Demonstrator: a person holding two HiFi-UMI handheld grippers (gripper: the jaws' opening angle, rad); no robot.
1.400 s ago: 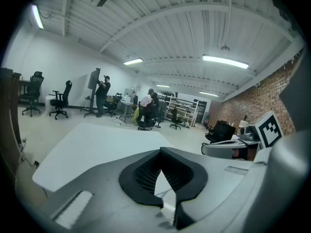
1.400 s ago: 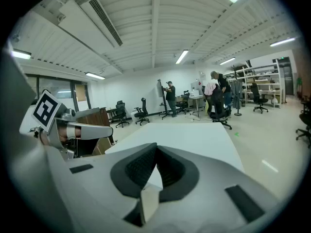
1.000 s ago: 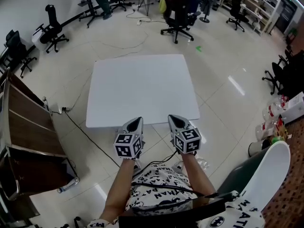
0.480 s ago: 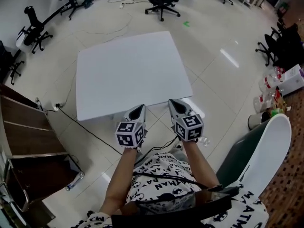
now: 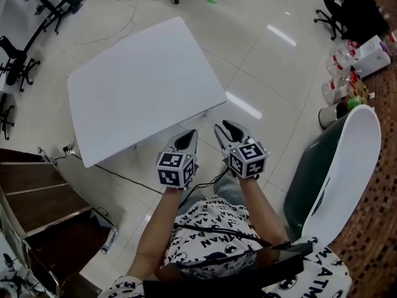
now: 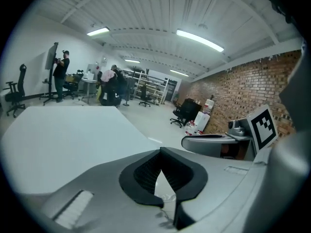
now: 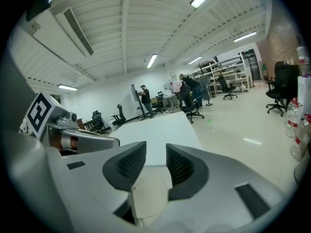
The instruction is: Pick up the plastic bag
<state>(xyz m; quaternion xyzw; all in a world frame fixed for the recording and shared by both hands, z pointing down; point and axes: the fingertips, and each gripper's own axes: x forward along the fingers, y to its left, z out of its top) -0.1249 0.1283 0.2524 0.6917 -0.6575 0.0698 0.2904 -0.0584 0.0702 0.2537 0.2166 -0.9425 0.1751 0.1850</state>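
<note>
Head view: both grippers held low at frame centre, over tiled floor, just off the near edge of the table (image 5: pixel 142 85). The table takes up the upper left of the frame, set at a slant.

Left gripper (image 5: pixel 190 135): pads pressed together at the tips in its own view (image 6: pixel 162 154), with only a thin wedge of floor showing below the contact. Nothing pinched.

Right gripper (image 5: pixel 224 128): jaws apart and opening. The gap (image 7: pixel 155 152) holds nothing; table edge and floor tiles show through it.

The two grippers sit side by side, near each other but not touching.

Bag: not made out in any view.

Surroundings: white chair (image 5: pixel 341 179) at right edge; bottles (image 5: pixel 335 89) on the floor at upper right; black cable (image 5: pixel 124 179) running across the tiles at lower left, under the table corner. In the left gripper view, people (image 6: pixel 60 69) stand far back at centre left.
</note>
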